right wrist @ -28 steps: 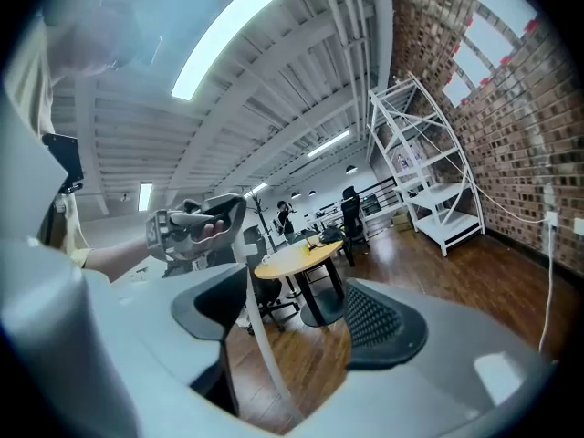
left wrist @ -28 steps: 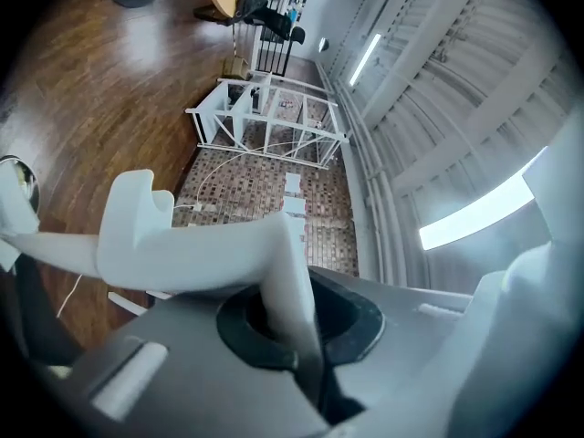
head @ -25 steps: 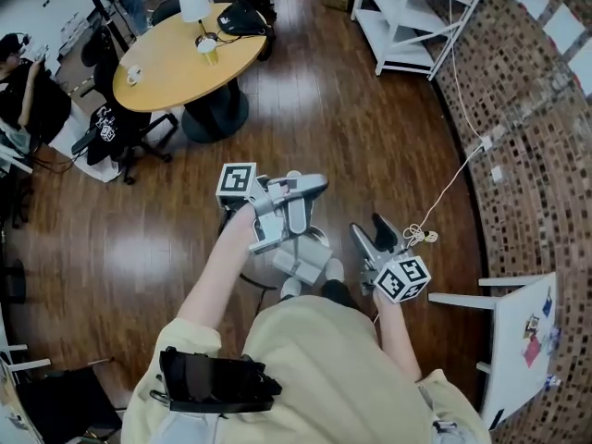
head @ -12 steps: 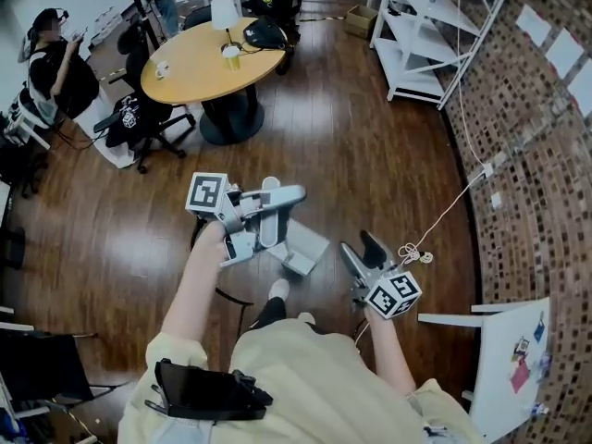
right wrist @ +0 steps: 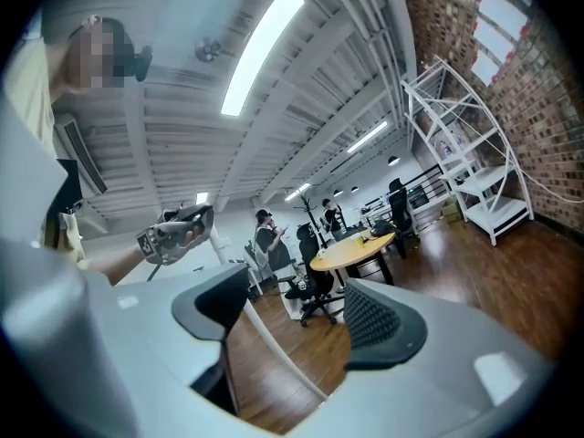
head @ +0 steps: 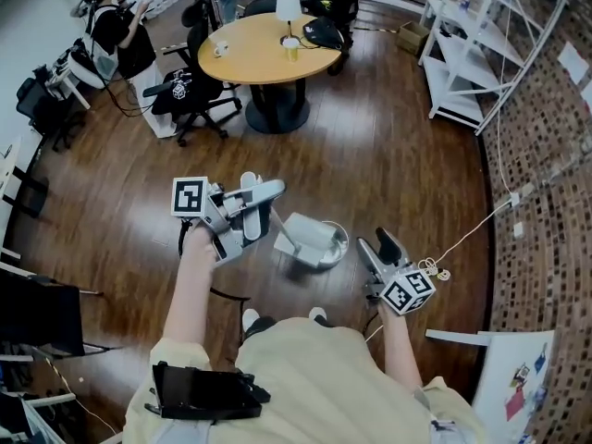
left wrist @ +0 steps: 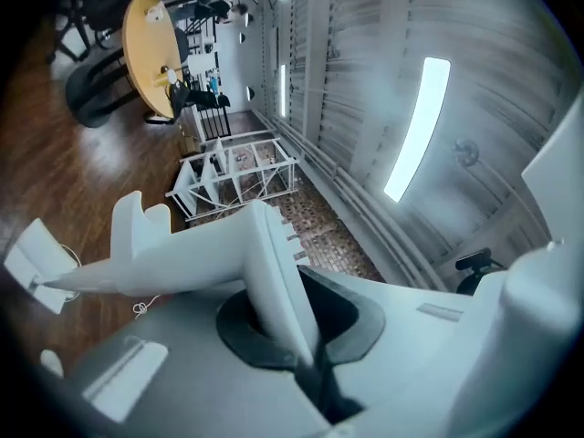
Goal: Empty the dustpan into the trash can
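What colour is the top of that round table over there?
The round table top is a plain yellowish tan; the head view shows it best.

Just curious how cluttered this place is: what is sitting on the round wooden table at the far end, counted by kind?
On the round table:
lamp: 1
yellow cup: 1
white mug: 1
black bag: 1
Total: 4

Open floor (head: 398, 183) is left at one o'clock. Passage is barred at twelve by the round table (head: 268, 54), at two by shelving (head: 460, 100), and close ahead by the dustpan (head: 314, 239).
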